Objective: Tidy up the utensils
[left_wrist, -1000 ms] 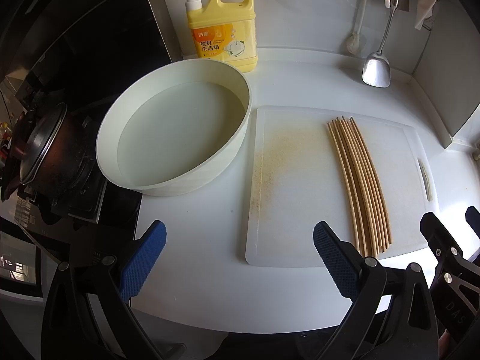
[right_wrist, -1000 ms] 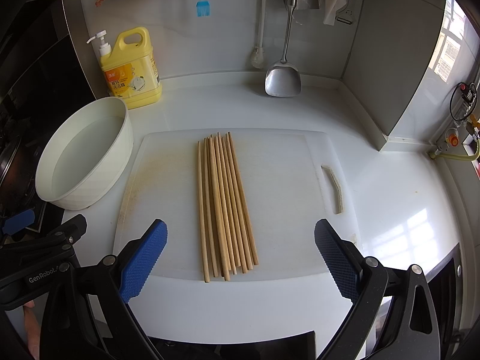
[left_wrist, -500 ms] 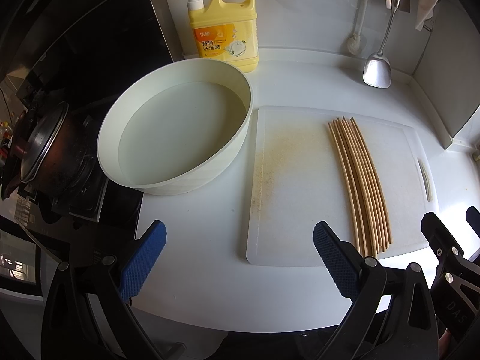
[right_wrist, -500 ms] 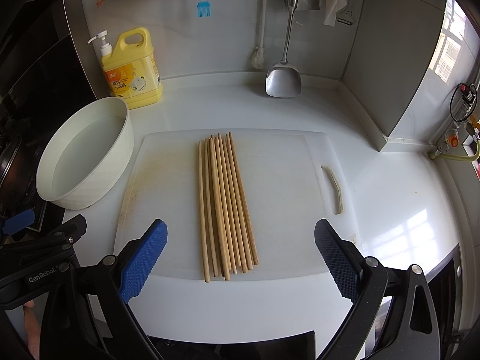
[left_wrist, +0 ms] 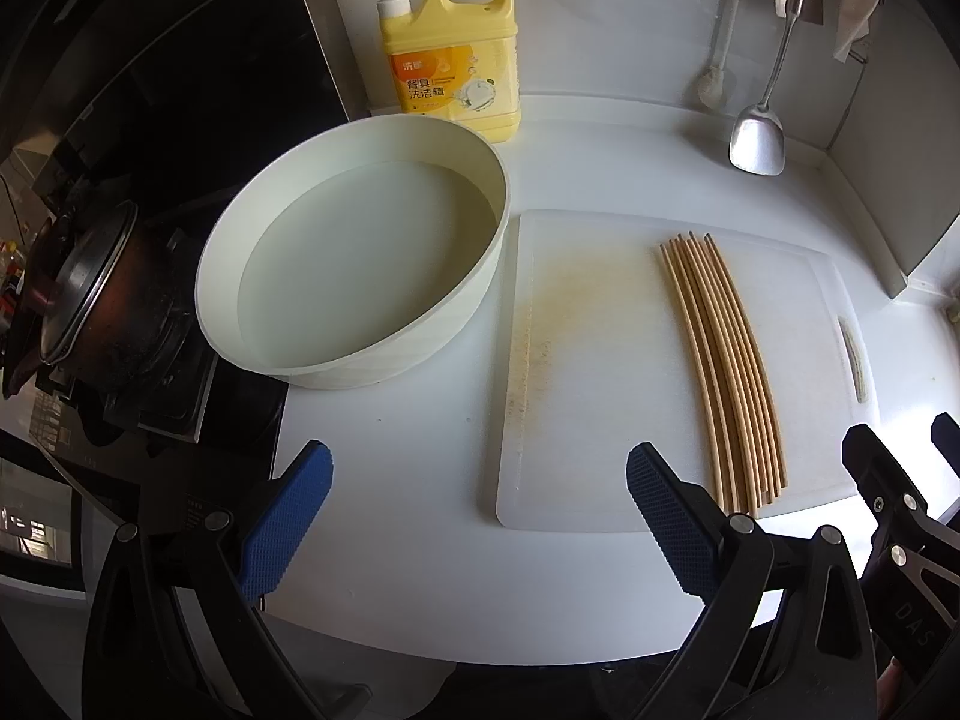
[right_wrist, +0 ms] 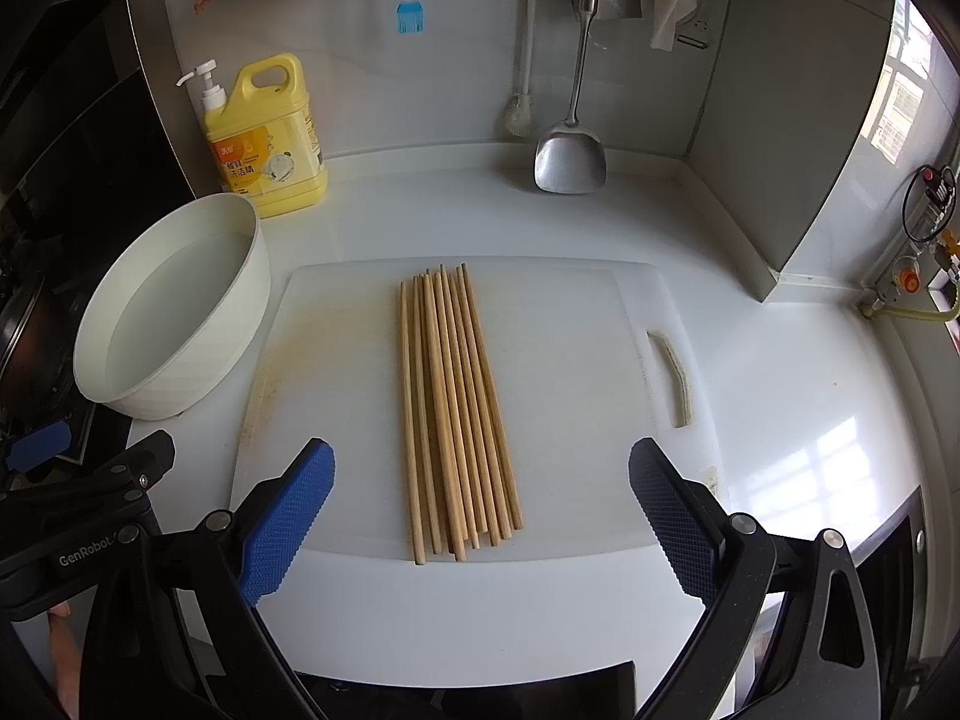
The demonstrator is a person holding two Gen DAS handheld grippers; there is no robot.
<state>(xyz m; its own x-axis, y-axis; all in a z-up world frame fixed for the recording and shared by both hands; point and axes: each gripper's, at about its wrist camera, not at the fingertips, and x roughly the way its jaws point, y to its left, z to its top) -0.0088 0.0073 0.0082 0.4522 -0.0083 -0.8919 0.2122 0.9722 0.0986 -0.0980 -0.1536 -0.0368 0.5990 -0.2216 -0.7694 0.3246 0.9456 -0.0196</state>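
In the left wrist view, the left hand-held gripper (left_wrist: 477, 519) is held wide apart and empty over the white bench (left_wrist: 396, 450); the chopsticks (left_wrist: 723, 360) are seen at two o'clock on the cutting board (left_wrist: 576, 360) (a basin (left_wrist: 354, 267) lies at eleven).

In the right wrist view, the right hand-held gripper (right_wrist: 480, 516) is spread wide, empty, with the chopsticks (right_wrist: 456, 408) bundled at twelve o'clock on the cutting board (right_wrist: 336, 372).

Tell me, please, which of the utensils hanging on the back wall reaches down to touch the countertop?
The metal spatula: its blade rests on the counter behind the cutting board. The blue silicone brush hangs well above the counter, and the white brush beside the spatula ends just above it.
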